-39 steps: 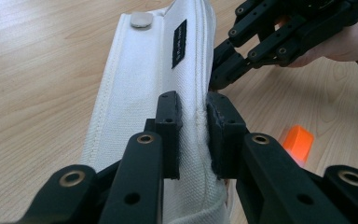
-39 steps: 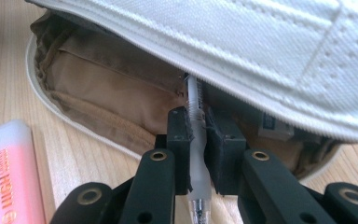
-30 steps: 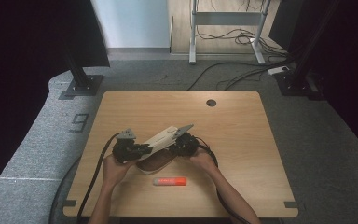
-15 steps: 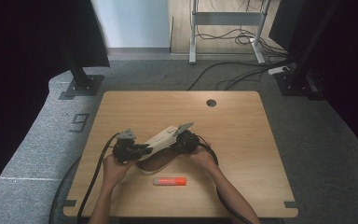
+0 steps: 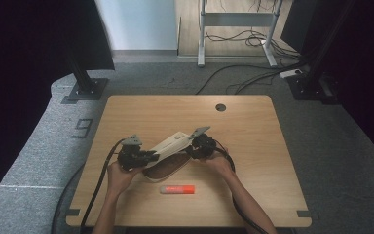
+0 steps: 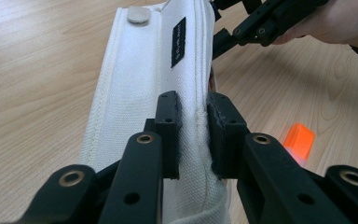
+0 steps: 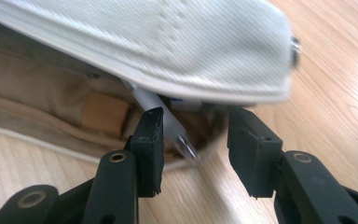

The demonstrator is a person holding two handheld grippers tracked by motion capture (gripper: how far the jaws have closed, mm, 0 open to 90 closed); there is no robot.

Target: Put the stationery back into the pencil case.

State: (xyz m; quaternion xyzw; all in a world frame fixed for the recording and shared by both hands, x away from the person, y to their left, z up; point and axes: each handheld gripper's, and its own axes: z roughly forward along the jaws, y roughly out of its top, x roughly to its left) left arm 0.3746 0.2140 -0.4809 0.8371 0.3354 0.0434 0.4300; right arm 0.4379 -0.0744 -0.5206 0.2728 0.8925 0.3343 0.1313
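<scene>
Canvas pouch [image 6: 140, 93] was soft and floppy; left hand-held gripper [image 6: 193, 135] pinched its flap seam. Right hand-held gripper [image 7: 193, 149] had just been opening, a pen [image 7: 168, 123] loose between its jaws.

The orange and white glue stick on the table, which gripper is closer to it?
Roughly equal, maybe left. The orange and white glue stick lies nearer the person than both: left gripper up-left of it, clamping the white canvas pouch's flap; right gripper up-right, open at the pouch mouth.

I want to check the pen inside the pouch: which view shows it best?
The right gripper view: the pen pokes from the open pouch there. The high view and left gripper view show the pouch's outside.
</scene>
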